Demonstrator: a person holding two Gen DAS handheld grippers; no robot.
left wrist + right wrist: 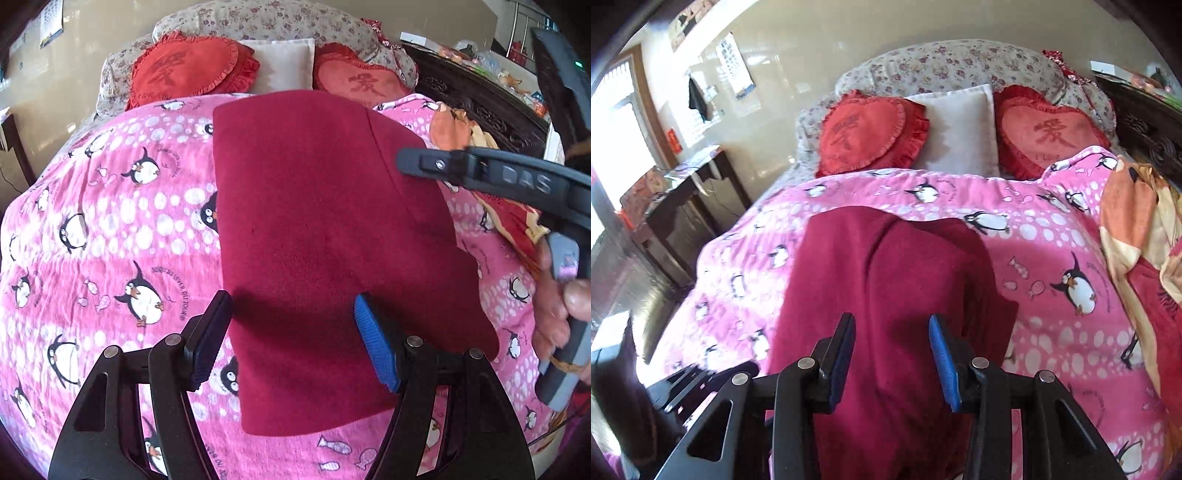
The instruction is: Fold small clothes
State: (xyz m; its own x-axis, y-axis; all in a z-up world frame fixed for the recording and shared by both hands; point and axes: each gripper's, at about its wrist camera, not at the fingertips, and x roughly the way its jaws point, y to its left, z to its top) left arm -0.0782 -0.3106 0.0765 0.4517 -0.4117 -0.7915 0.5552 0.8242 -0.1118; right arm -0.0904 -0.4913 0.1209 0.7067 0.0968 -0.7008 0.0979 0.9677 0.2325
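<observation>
Garment, dark red, lies flat on the penguin blanket, between both grippers.

Left gripper and right gripper hover with fingers spread, holding nothing; pinching only the top layer could drag the fold askew.

Left black two-finger gripper with blue ribbed pads hangs with its jaws spread wide, nothing between them. Right black two-finger gripper with blue pads gapes too, and its handle sits in a bare hand.
</observation>
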